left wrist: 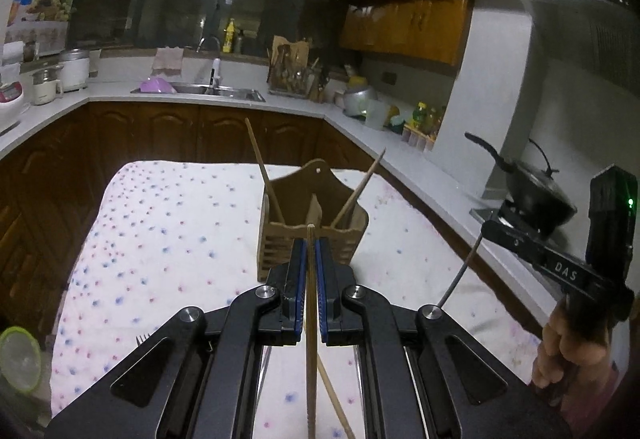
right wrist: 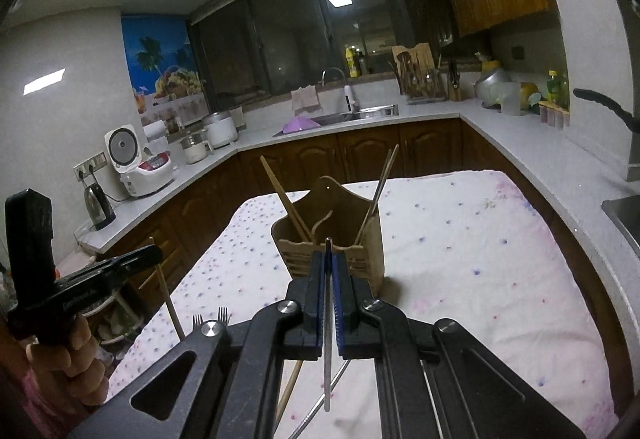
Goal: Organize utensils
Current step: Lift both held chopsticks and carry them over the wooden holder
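Utensils are being held in both of our hand-held grippers. The left hand-held gripper (left wrist: 311,251) is pinching a wooden chopstick (left wrist: 311,339) between its closed blue pads, the stick standing nearly upright with its tip poking just above the fingertips. The right hand-held gripper (right wrist: 329,263) is likewise clamping a thin metal chopstick (right wrist: 327,359), which is running straight down between its pads.

Just beyond both sets of fingers, a wooden utensil holder (left wrist: 316,227) is standing on the bench (left wrist: 168,231), which is covered with a white cloth dotted in blue and pink. A divider is splitting the holder into two compartments: a wooden chopstick (left wrist: 264,175) is leaning out of the left one, and more chopsticks (right wrist: 380,187) are leaning out of the right one.

Under the grippers, other pieces are lying on the cloth: another wooden chopstick (left wrist: 336,399) and a metal one (right wrist: 320,407) are crossing beneath the held sticks, and two forks (right wrist: 210,317) are showing their tines at the near left edge.

In the right wrist view we are seeing the person's left hand (right wrist: 72,367) gripping its handle. Around the bench, kitchen counters are carrying a sink (right wrist: 360,115), a rice cooker (right wrist: 136,163) and a kettle (right wrist: 100,207).
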